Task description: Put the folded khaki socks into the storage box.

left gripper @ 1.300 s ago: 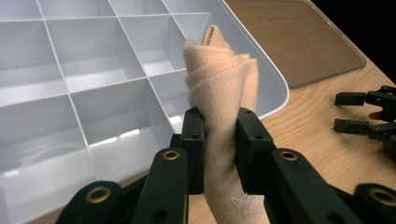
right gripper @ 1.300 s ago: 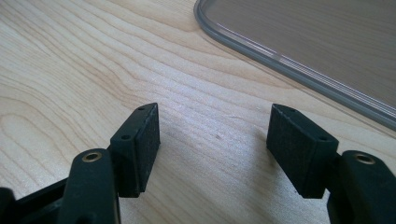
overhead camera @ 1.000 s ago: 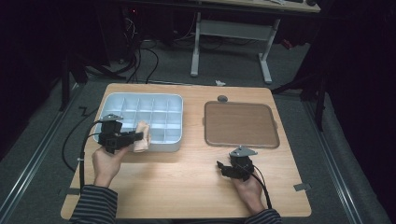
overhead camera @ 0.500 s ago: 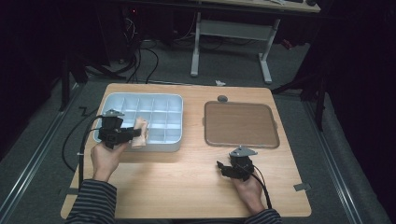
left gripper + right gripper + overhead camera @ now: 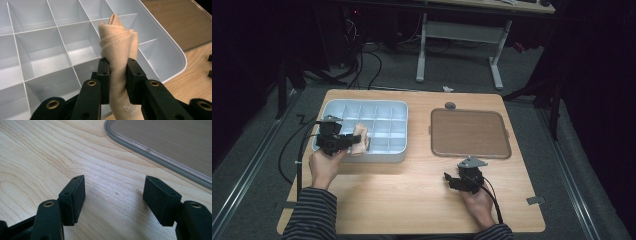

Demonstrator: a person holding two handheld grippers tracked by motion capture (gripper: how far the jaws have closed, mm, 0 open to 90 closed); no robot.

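A rolled beige cloth stands between the pads of my left gripper, which is shut on it. The roll hangs over the near right compartments of a pale blue divided tray. From above, the left gripper holds the beige cloth over the front edge of the divided tray. My right gripper rests low over bare wood at the front right. Its jaws stand wide apart in the right gripper view with nothing between them.
A brown clear-rimmed lid or flat tray lies right of the divided tray; its rim runs just past the right gripper's jaws. A small grey object sits at the table's far edge. Cables trail off the table's left side.
The left gripper with the cloth has shifted slightly up and over the tray's front edge. The right gripper has not moved.
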